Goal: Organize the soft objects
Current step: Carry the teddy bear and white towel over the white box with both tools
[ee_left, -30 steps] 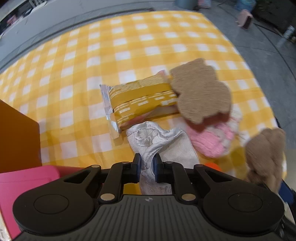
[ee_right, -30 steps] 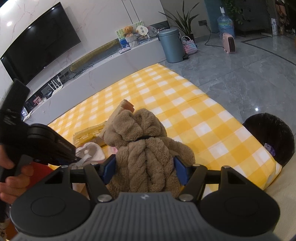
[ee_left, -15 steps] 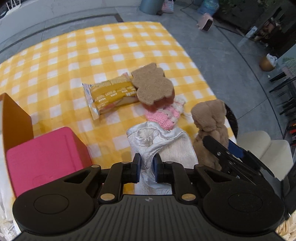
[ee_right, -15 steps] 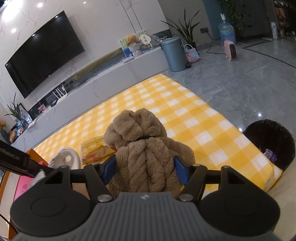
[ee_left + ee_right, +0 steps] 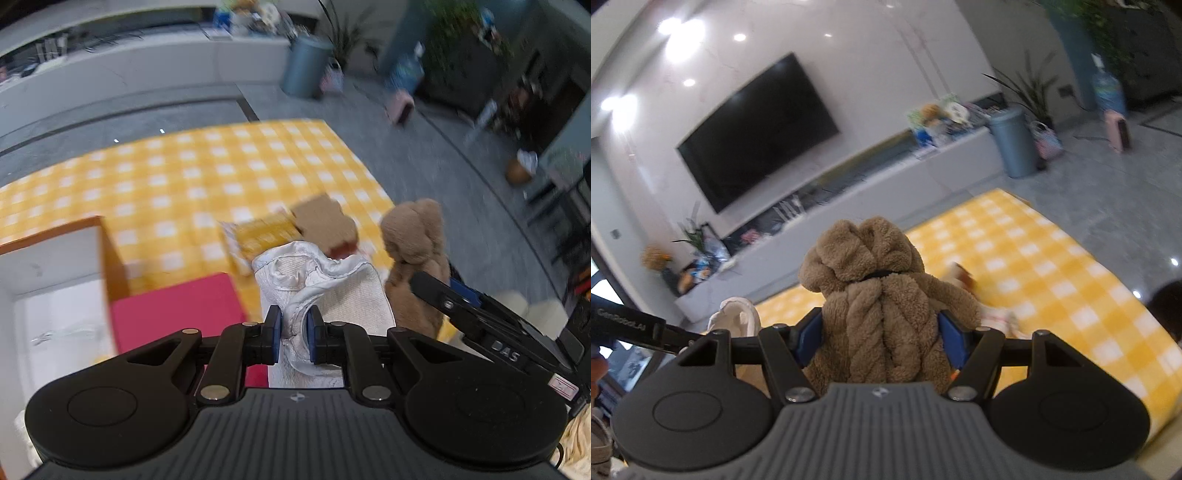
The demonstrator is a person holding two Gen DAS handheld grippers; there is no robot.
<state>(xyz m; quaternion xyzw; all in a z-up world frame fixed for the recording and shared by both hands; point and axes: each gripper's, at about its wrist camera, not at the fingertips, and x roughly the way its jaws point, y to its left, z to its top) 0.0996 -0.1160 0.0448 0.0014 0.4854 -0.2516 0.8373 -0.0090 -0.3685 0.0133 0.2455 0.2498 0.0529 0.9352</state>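
- The left tongs (image 5: 292,334) sit nearly pressed together, their blue pads pinching a fold of the white quilted fabric pouch with a shiny silver rim (image 5: 321,280), which stands up out of the grip and away from the camera.
- The right tongs (image 5: 881,338) are spread wide around the brown fleece plush toy with a twisted, rope-like body (image 5: 875,295); the blue pads press into its flanks and its bunched head rises above them.
- Just beyond the left tongs, to their left, lies a flat pink box (image 5: 177,310), and beside it an open orange-edged box with a white inside (image 5: 51,280).
- Behind the pouch, on the yellow-and-white checked cloth (image 5: 184,177), lie a yellow snack packet (image 5: 258,236) and a tan bear-shaped pad (image 5: 325,225), touching each other.
- Only the left wrist view shows the two boxes, and it also catches the right tongs (image 5: 458,295) from the side with the plush toy (image 5: 417,236) in them.
- Only the right wrist view shows the wall-mounted black television (image 5: 757,129) and the long low white shelf (image 5: 849,188) beneath it; the pouch (image 5: 737,314) peeps in at its left, held by the left tongs' black arm.
- Both views show a grey-blue bin (image 5: 1015,142) far off on the floor.
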